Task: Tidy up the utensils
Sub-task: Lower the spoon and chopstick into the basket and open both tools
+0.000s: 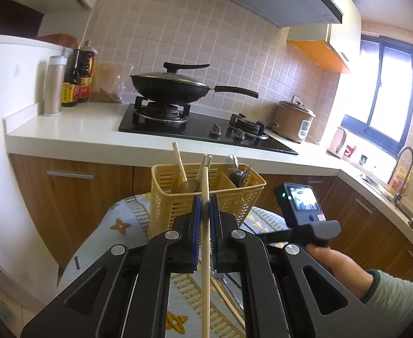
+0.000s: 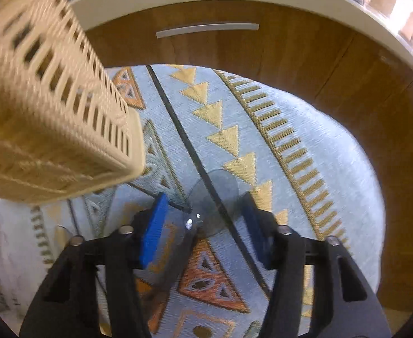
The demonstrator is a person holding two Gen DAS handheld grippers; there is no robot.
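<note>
Left gripper [image 1: 205,211], black frame with blue pads: clenched on one pale wooden chopstick [image 1: 205,242], which passes lengthwise between the pads, its tip reaching ahead toward the basket and its tail running back past the bottom of the view. Directly ahead of this gripper, close: slotted yellow plastic utensil basket [image 1: 178,202], divided into compartments and holding more pale chopsticks, a wooden-handled spoon and dark metal utensils. Below this gripper, on the patterned pale-blue cloth [image 1: 127,225]: a second loose pale chopstick [image 1: 229,301], lying slantwise. Right gripper [image 2: 203,225], same build: spread wide, grasping nothing; between its pads, flat on the cloth, a translucent grey round disc [image 2: 214,197] with a small shiny fitting at its near edge; whether either pad touches it cannot be told. The basket stands to the upper left of this gripper, blurred. Ahead of the left gripper, farther off: white kitchen counter [image 1: 65,129] with a black lidded wok [image 1: 172,86] on a gas hob, and two dark sauce bottles [image 1: 78,79] with red-and-yellow labels, writing too small to read.
</note>
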